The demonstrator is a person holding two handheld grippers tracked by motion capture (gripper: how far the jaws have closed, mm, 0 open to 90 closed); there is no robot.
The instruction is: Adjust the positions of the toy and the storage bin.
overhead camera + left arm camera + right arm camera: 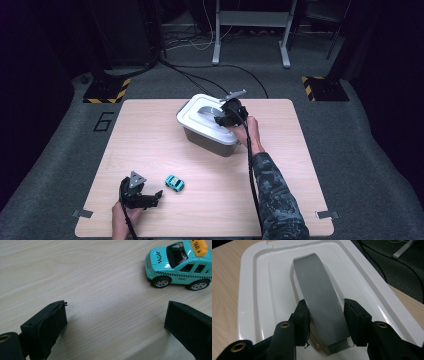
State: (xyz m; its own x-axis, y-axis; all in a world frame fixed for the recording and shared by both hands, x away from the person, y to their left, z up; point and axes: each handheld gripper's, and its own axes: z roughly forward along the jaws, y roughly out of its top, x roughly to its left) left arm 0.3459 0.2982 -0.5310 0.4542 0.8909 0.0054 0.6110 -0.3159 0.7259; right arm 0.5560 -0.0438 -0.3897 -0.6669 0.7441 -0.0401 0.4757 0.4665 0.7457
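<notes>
Nearest us, our left tool (150,196) rests apart beside the taxi (174,183); our right tool (325,315) clamps the lid's grey handle (319,297).

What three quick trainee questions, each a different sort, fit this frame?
1. True or false: the right tongs are closed on the grey handle of the white lid.
2. Multiple choice: the toy taxi is A) between the left tongs' jaws, B) on the table ahead of the open jaws, C) inside the bin.
3. Fill in: the sign on the taxi's roof is coloured ____.

Key: 1 true; 2 B; 3 yellow.
</notes>
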